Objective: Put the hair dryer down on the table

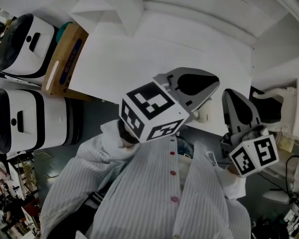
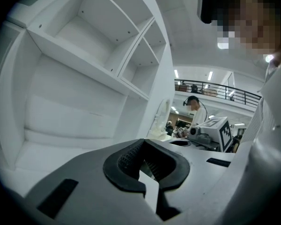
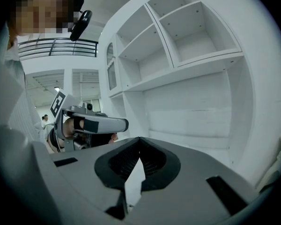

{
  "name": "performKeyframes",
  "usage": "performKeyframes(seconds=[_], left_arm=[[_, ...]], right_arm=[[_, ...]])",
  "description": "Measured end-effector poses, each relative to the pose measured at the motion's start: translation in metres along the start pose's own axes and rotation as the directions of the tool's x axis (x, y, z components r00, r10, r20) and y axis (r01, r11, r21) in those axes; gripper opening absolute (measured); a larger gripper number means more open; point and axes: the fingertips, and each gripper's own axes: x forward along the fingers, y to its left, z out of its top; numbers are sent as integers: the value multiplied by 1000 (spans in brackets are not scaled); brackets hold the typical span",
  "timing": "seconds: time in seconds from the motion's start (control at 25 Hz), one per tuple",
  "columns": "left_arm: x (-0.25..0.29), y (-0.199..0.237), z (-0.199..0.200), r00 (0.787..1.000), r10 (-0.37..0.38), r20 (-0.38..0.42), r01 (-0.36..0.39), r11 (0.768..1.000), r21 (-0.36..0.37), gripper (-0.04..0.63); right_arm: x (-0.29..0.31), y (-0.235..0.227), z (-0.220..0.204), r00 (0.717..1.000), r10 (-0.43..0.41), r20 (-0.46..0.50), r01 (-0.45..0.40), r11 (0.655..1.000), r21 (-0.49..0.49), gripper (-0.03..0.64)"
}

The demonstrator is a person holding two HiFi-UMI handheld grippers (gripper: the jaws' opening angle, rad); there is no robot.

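No hair dryer shows in any view. I hold both grippers up in front of my striped shirt, at the near edge of the white table (image 1: 139,49). My left gripper (image 1: 192,82) is shut, its black pads meeting at the tip with nothing between them (image 2: 143,142). To its right, my right gripper (image 1: 237,108) is also shut and empty (image 3: 139,139). Each gripper appears in the other's view: the right gripper (image 2: 210,132) and the left gripper (image 3: 89,123). A small pale object (image 1: 204,114) lies at the table edge below the left gripper; what it is cannot be told.
A white shelf unit (image 2: 84,69) with bare compartments stands behind the table. A cardboard box (image 1: 65,59) and two white-and-black machines (image 1: 25,44) (image 1: 20,118) sit at the left. White equipment (image 1: 294,113) is at the right. A person (image 2: 196,109) stands far off.
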Motion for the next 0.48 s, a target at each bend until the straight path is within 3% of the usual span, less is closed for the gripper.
performKeyframes(seconds=[0.32, 0.48], left_arm=[[-2, 8, -11, 998, 14, -59, -9, 996, 85, 9], [-8, 14, -13, 997, 18, -77, -12, 997, 74, 9]], right_arm=[[-3, -1, -7, 1000, 6, -9, -6, 1000, 15, 11], [-3, 0, -8, 1000, 6, -12, -6, 1000, 16, 11]])
